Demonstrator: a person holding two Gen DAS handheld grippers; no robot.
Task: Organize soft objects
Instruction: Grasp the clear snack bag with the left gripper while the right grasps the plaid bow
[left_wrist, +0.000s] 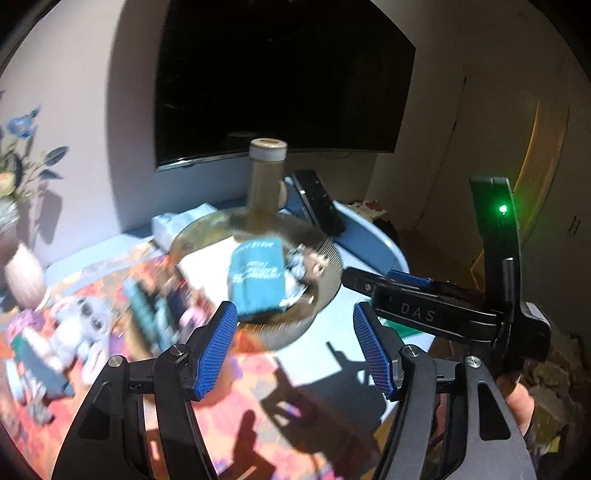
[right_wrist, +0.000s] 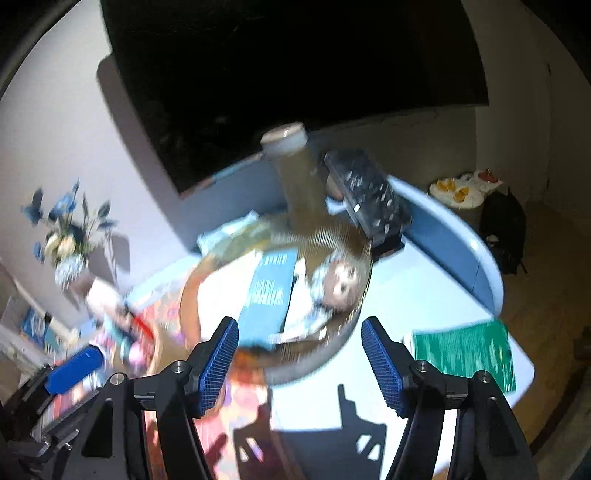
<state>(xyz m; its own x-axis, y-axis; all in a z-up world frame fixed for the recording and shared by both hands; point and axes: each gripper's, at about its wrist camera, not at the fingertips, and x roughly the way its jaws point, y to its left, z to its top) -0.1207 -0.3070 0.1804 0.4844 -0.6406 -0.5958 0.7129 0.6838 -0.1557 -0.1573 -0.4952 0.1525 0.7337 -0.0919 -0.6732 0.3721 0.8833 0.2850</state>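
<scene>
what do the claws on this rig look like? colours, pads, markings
Both match: the left claw and right claw have matte black angular finger arms with silver pivot bolts and blue ribbed pads. In the left wrist view the right claw's black body carries "DAS" lettering and an upright black part with a green LED. No cables or sleeves visible.
</scene>
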